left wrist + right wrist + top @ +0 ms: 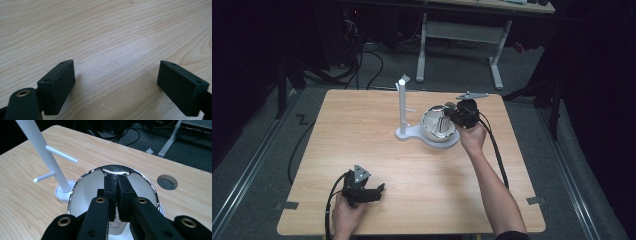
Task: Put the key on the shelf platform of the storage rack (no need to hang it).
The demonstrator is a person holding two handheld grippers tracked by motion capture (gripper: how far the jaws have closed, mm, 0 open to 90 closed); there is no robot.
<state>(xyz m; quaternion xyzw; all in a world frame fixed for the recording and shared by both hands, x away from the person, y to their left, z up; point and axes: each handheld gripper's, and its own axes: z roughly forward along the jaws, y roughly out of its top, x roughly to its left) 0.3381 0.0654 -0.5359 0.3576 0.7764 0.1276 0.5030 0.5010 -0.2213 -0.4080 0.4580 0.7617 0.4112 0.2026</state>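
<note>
Wood table (362,130) was bare near us. Mid-frame, our right gripper (116,182), pinched on the shiny bowl (115,170) rim, needed slow, level hands by the white stand (45,155). Our left gripper (116,75) gaped, holding nothing.

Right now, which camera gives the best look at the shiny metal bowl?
The right gripper view: the metal bowl sits close up, its chrome rim and white inside clear, with the right gripper shut just over it. The high view shows the bowl small on the white stand's base. The left gripper view looks at the table.
</note>
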